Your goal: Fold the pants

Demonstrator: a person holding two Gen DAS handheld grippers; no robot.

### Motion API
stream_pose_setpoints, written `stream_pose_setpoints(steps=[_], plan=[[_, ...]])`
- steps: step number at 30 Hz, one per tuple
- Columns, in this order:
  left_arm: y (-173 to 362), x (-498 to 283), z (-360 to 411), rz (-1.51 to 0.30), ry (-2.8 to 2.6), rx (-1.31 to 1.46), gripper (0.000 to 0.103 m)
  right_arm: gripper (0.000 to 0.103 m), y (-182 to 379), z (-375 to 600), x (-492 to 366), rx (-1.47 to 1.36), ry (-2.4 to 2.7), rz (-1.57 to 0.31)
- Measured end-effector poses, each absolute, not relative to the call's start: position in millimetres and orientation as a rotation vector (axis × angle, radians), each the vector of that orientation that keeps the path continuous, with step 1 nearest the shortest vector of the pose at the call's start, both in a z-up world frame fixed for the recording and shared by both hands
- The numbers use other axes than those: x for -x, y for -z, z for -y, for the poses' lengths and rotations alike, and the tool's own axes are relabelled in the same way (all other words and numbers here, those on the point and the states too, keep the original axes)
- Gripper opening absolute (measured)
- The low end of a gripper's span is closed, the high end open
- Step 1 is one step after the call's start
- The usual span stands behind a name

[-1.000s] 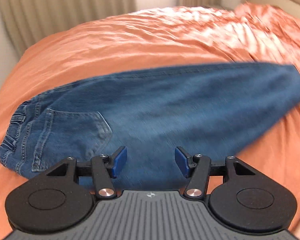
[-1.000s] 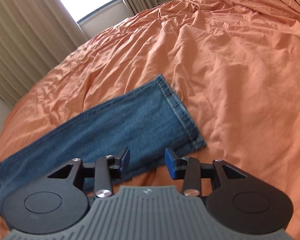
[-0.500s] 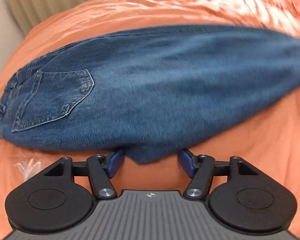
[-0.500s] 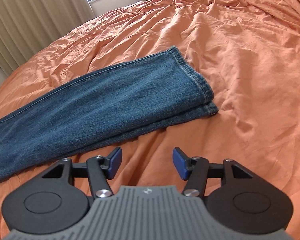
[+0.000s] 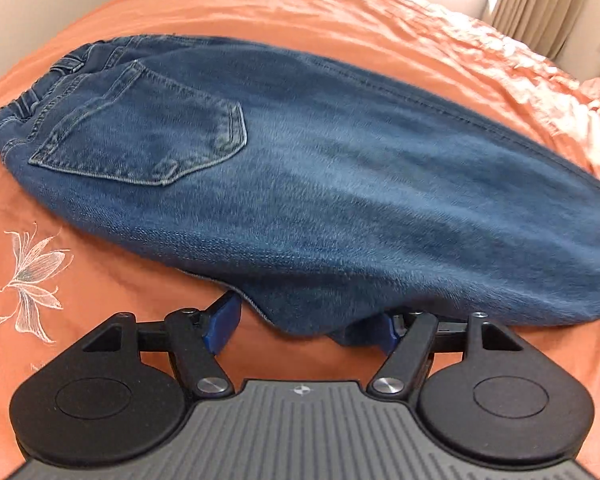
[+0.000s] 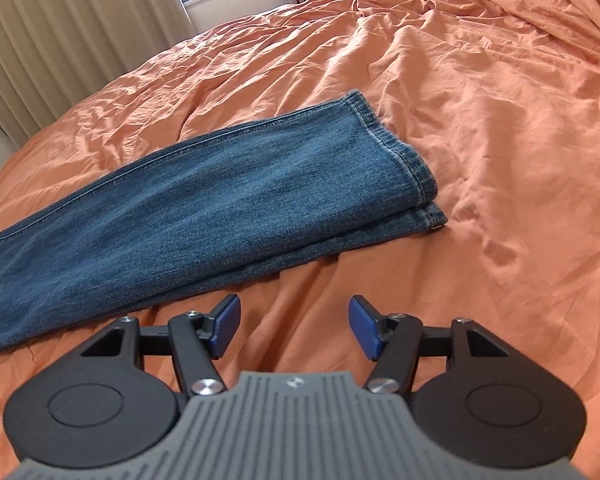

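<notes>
Left wrist view: jeans halved lengthwise on an orange bedspread

Reading left to right, we find the waistband (image 5: 32, 96) far left and the jeans (image 5: 320, 184) running rightward; their crotch corner droops between the opening jaws of our left gripper (image 5: 304, 326), pads clear. Our right gripper (image 6: 294, 326), also opening on nothing, sits near the hems (image 6: 416, 176), which lie ahead, slightly right

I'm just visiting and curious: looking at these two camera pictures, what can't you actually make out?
- Left wrist view: the right-hand pad of the left gripper is mostly covered by the jeans' drooping crotch point; contact unclear.
- Left wrist view: the leg is cut off by the right edge.
- Right wrist view: the waist is cut off by the left edge; only the leg shows.
- Underlying leg: mostly hidden by the upper one.
</notes>
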State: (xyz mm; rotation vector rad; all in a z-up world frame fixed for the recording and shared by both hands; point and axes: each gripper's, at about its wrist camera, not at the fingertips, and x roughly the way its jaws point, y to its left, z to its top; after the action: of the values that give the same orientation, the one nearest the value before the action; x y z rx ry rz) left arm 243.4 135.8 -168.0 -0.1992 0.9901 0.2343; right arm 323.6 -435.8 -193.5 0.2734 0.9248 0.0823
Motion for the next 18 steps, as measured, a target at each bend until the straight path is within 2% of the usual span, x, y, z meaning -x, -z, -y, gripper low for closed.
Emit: stream_pose_setpoints(steps=[1,3,4,5,6,10,14,18], plan=[[169,-242,-133,-0.995,-0.246,0.183,0.080,0.057,194,437,-322,-0.278,-0.077,-0.920],[166,-243,-128,-0.997,-0.250,0.150,0.057,0.057,195,443,-321,-0.300,-0.065,-0.912],[163,-244,-128,-0.992,-0.238,0.148,0.035,0.057,195,448,-320,-0.319,-0.054,-0.902],[157,-242,-129,-0.985,-0.234,0.160,0.025,0.057,194,454,-319,-0.346,-0.046,-0.888],[149,-238,-129,-0.972,-0.247,0.164,0.022,0.057,193,461,-318,-0.383,-0.039,-0.876],[129,-235,-134,-1.007,-0.234,0.169,0.016,0.058,195,497,-315,-0.610,-0.001,-0.820],[146,-248,-128,-1.128,-0.231,0.087,0.015,0.061,210,530,-316,-0.893,0.030,-0.769],[165,-259,-126,-1.212,-0.232,0.062,0.015,0.063,230,546,-327,-1.052,0.060,-0.766]])
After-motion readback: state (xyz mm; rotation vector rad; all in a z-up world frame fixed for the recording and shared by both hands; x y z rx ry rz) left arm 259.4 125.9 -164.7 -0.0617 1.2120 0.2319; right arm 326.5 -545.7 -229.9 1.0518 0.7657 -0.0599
